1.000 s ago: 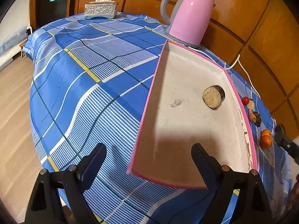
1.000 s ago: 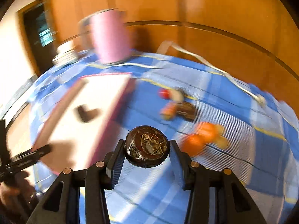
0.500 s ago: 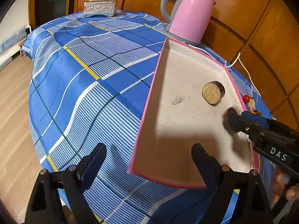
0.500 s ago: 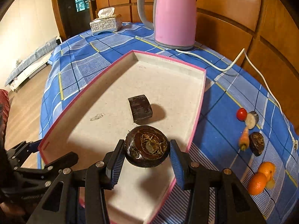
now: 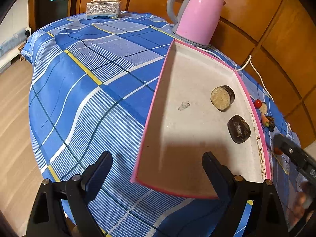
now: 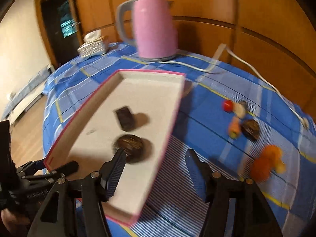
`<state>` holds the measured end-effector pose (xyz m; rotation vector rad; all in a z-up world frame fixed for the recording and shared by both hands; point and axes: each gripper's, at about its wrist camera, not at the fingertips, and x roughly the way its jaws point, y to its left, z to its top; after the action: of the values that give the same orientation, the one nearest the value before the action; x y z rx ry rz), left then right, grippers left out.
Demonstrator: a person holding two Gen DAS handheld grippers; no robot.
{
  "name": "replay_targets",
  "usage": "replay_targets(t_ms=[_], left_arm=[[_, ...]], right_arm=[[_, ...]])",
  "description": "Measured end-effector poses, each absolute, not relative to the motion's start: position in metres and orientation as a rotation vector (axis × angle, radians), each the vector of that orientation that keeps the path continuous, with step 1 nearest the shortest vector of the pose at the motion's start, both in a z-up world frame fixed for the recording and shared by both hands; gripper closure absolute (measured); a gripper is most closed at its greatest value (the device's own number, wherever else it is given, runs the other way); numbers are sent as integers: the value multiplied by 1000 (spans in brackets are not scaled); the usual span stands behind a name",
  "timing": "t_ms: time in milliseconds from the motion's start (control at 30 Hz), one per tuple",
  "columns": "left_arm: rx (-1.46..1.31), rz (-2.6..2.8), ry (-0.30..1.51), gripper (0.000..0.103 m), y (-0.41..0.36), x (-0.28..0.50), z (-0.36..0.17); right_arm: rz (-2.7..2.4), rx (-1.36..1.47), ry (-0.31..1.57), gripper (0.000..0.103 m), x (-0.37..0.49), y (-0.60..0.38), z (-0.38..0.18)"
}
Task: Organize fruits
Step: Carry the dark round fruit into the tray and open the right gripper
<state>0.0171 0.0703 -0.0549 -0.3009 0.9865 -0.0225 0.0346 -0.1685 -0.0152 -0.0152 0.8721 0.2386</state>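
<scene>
2 round dark fruits (image 5: 239, 129), pink-rimmed flat tray (image 5: 156, 96)

We're in a home here: wood-panelled walls (image 5: 276, 19), a worktop under a blue plaid cloth (image 5: 83, 90), a pink electric kettle (image 5: 197, 15) at its far edge, an ornate tissue box (image 5: 103, 8) at the far corner, wooden flooring (image 5: 13, 106) below.

Two dark round fruits (image 5: 239, 128) lie in my pink-rimmed tray (image 5: 152, 106); a cherry tomato (image 6: 228, 105), carrot piece (image 6: 234, 127) and oranges (image 6: 264, 164) lie on the cloth beside it.
</scene>
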Motion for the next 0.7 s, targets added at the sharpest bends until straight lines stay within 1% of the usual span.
replay_targets(t_ms=[267, 467, 600, 700], left_arm=[[-294, -36, 979, 10, 67, 14, -52], [-288, -42, 972, 10, 66, 16, -47], [-261, -54, 936, 10, 63, 15, -37], [-234, -68, 924, 9, 58, 16, -32]], right_arm=[[-61, 181, 852, 39, -3, -268, -14], [-401, 257, 861, 39, -27, -345, -26], [-652, 280, 838, 39, -44, -387, -34], [-785, 321, 825, 39, -57, -413, -40]])
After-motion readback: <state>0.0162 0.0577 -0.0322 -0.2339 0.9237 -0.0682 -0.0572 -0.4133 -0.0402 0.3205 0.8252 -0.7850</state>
